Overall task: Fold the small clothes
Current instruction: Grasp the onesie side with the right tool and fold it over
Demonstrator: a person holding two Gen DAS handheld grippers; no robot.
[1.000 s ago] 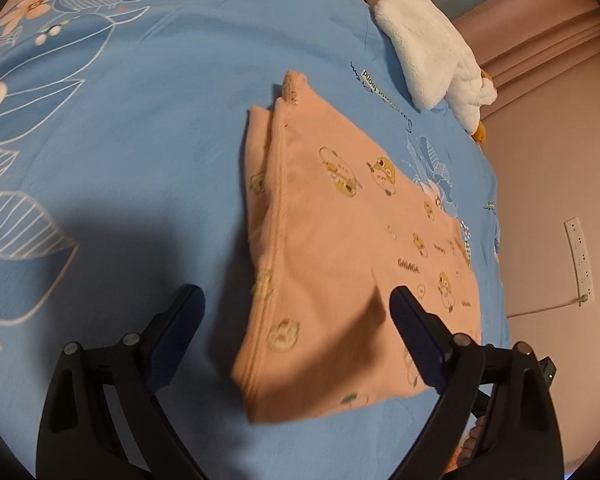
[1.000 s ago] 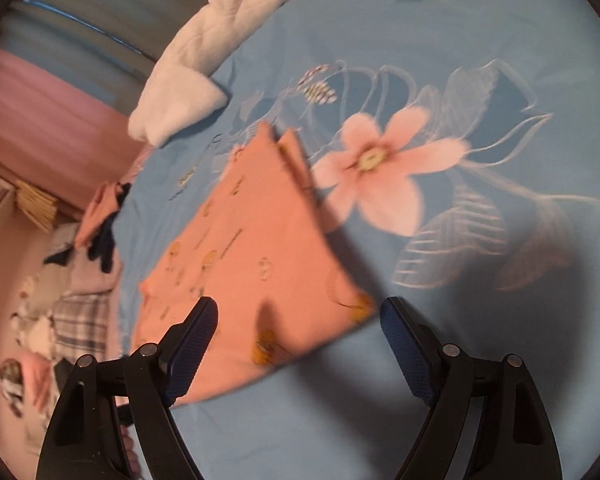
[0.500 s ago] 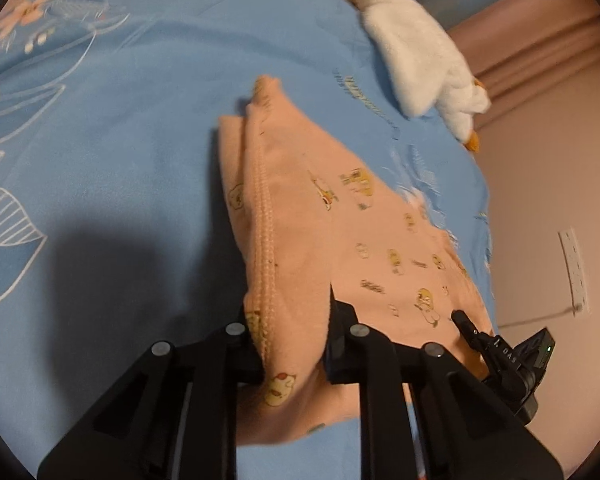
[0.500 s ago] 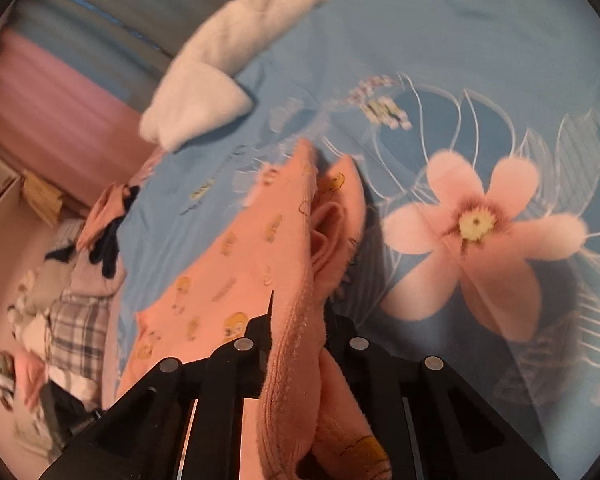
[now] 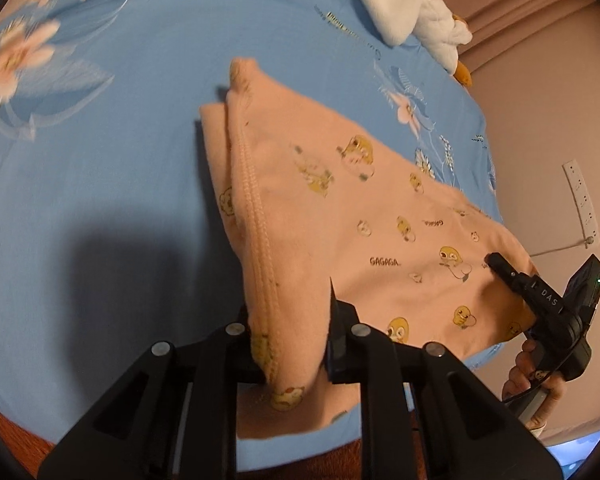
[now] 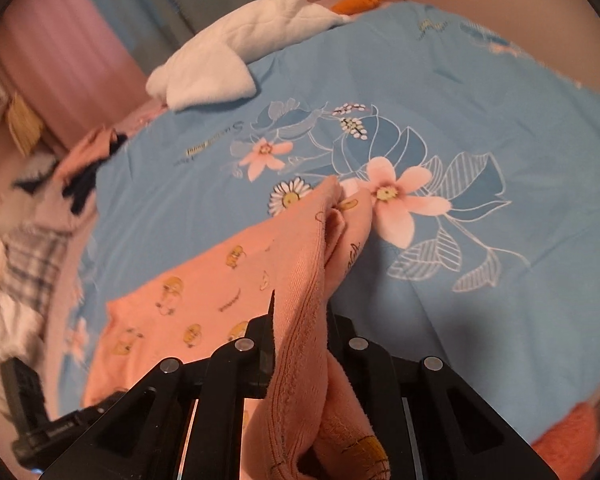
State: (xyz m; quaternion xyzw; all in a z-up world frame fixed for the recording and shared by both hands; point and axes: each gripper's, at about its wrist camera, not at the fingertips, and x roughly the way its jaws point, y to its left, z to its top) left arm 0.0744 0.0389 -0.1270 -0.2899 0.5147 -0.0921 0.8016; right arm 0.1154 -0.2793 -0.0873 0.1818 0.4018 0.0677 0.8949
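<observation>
Both the left gripper (image 5: 296, 340) and right gripper (image 6: 300, 344) have their fingers clamped on the peach duck-print cotton garment (image 5: 340, 216), lifting its edge off the blue floral bedsheet (image 5: 100, 184).

Bedroom: floral bedsheet (image 5: 148, 80), curtains (image 6: 80, 52)

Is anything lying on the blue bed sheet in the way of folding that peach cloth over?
Nothing visible does. Both claws, left and right, grip the peach duck-print garment; the blue floral sheet beyond is bare. The white plush toy lies at the far edge.
</observation>
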